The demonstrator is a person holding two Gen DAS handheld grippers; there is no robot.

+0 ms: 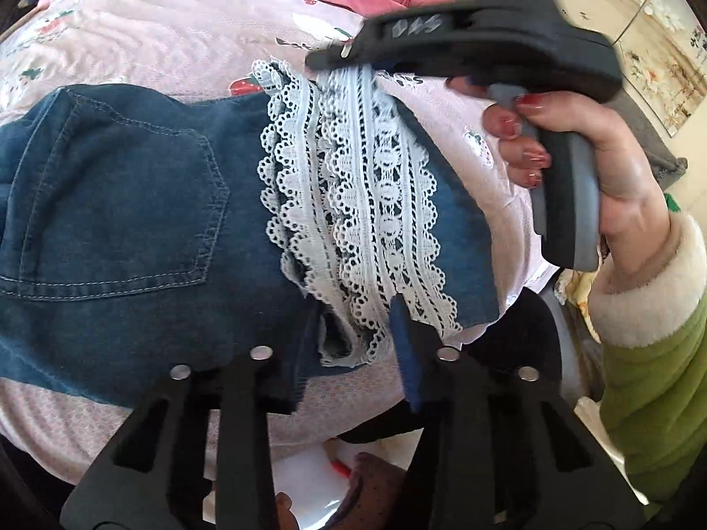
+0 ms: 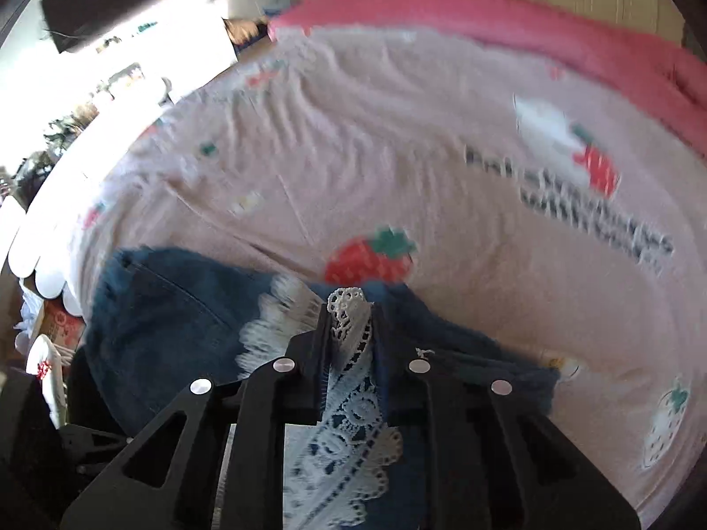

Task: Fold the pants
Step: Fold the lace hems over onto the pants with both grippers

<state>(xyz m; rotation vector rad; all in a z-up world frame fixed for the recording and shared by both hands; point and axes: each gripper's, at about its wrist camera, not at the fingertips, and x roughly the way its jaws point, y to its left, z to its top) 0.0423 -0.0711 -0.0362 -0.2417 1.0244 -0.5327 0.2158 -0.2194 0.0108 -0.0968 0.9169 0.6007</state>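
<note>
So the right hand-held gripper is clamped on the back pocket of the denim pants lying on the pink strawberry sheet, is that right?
Not quite. The right hand-held gripper is clamped on the white lace trim at the hem, not the back pocket; the right wrist view shows it. The denim pants do lie on the pink strawberry sheet.

Bright daylight in both views, blown-out white glare far left of the right gripper (image 2: 349, 309), motion blur smearing the pink strawberry-print bedsheet (image 2: 397, 132) ahead, left view sharper, fisheye bending and dark corners at edges
</note>
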